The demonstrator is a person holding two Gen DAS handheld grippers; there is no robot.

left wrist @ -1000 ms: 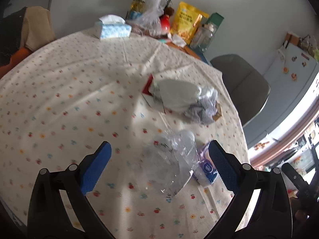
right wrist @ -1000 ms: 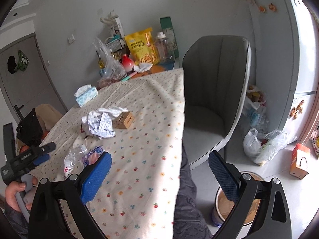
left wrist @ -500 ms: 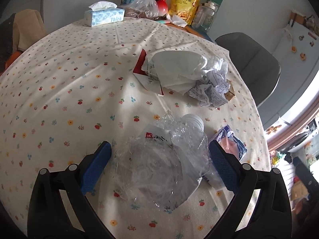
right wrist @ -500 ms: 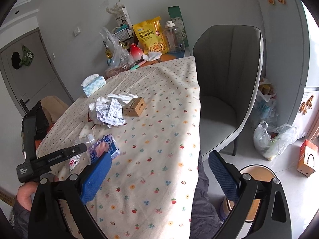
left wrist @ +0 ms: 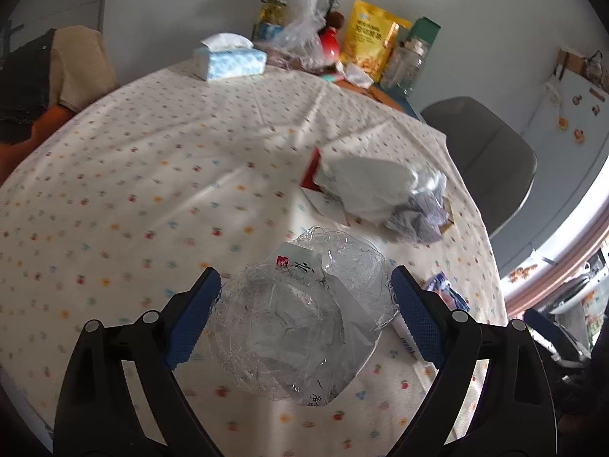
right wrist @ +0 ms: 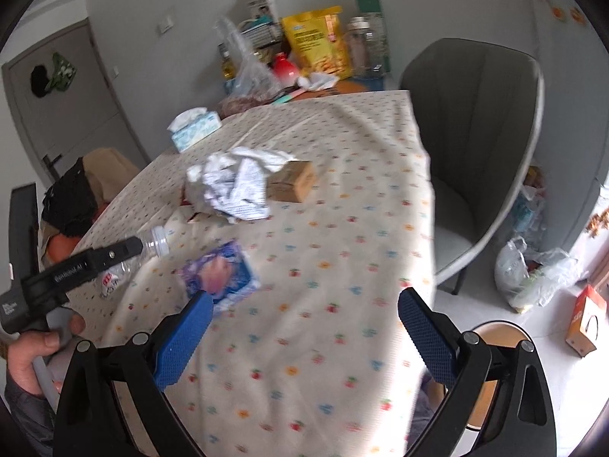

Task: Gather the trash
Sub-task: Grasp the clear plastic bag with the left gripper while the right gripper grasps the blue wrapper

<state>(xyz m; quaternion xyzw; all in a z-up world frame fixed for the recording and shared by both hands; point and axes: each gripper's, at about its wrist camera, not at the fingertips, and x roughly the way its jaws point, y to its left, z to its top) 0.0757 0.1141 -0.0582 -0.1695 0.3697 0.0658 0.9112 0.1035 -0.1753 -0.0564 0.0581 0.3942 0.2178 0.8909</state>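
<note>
A crushed clear plastic bottle (left wrist: 300, 316) lies on the flowered tablecloth (left wrist: 152, 175), between the fingers of my left gripper (left wrist: 304, 316), which is open around it. The bottle's cap end shows in the right wrist view (right wrist: 156, 242), beside my left gripper (right wrist: 76, 266). A blue and pink wrapper (right wrist: 220, 272) lies just past my right gripper (right wrist: 304, 323), which is open and empty above the table's near part. Crumpled white paper (right wrist: 236, 182), a small brown box (right wrist: 293, 182) and a red and white pack (left wrist: 316, 175) lie further in.
A tissue box (left wrist: 228, 61), a yellow snack bag (left wrist: 371, 43), jars and a plastic bag stand at the table's far edge. A grey chair (right wrist: 475, 144) is at the right. A round bin (right wrist: 491, 373) and trash bags (right wrist: 533, 274) are on the floor.
My left gripper has pushed in over the crushed bottle, which now sits between its fingers. My right gripper has moved left and forward over the table, nearer the blue wrapper.
</note>
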